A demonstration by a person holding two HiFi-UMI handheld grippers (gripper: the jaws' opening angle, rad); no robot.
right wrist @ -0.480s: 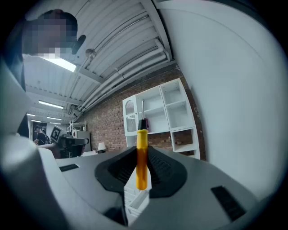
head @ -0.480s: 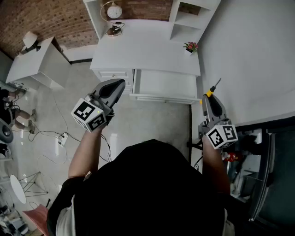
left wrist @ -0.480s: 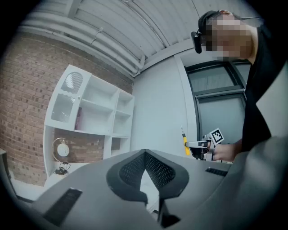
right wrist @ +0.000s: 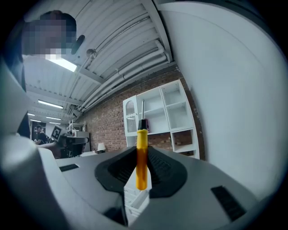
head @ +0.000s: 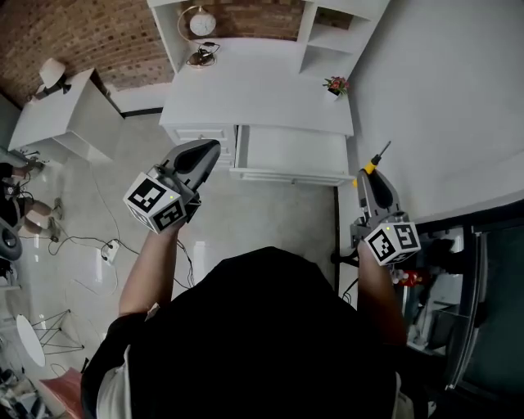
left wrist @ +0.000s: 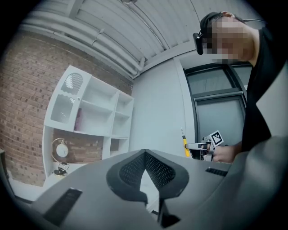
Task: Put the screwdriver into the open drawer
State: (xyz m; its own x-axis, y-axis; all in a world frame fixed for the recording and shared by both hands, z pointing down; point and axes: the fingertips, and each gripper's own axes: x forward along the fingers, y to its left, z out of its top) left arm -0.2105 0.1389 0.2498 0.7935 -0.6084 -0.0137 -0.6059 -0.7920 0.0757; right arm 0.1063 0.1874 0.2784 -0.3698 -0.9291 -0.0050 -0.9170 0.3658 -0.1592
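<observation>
The screwdriver [right wrist: 141, 158] has a yellow handle, a black collar and a thin metal shaft pointing up. My right gripper [right wrist: 141, 155] is shut on its handle. In the head view that right gripper [head: 370, 176] hangs by the white wall, with the screwdriver [head: 374, 160] sticking out ahead, right of the open drawer [head: 295, 150]. The drawer is pulled out of the white desk [head: 262, 86] and looks empty. My left gripper [head: 206, 152] floats in front of the desk's left part, shut with nothing between its jaws. The left gripper view shows my left gripper [left wrist: 145, 155] and the distant screwdriver [left wrist: 185, 146].
A white shelf unit [head: 246, 18] with a round clock [head: 202, 20] stands on the desk's back. A small potted flower [head: 336, 83] sits at the desk's right edge. A white cabinet [head: 70, 114] stands left, cables [head: 98, 241] lie on the floor, and a dark frame [head: 475, 286] is at the right.
Both grippers have drifted very slightly to the left in the head view. The right gripper still holds the screwdriver.
</observation>
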